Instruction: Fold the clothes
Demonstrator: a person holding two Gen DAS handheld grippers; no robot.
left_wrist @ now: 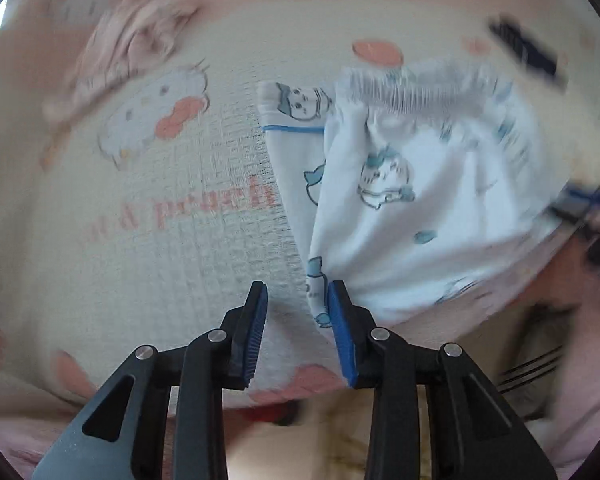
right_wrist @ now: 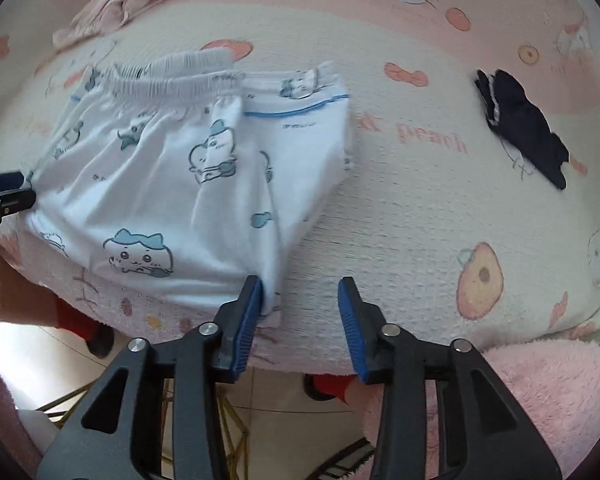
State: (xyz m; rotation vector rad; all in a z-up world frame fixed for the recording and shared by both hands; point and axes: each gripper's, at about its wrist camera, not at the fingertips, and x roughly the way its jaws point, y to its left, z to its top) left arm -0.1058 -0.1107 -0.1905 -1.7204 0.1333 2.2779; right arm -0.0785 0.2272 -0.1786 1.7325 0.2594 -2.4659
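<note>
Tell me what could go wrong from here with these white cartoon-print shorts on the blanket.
1. Both grippers are open: the left gripper and the right gripper each sit at a near corner of the white shorts, so a close might catch only one layer.
2. The shorts' near edge lies close to the blanket edge; a tug could slide them off.
3. The waistband is bunched, so a fold may come out uneven.

We see the folded shorts (right_wrist: 188, 184) lying on the blanket (right_wrist: 400, 220), the dark garment (right_wrist: 528, 132) well to their right.
</note>
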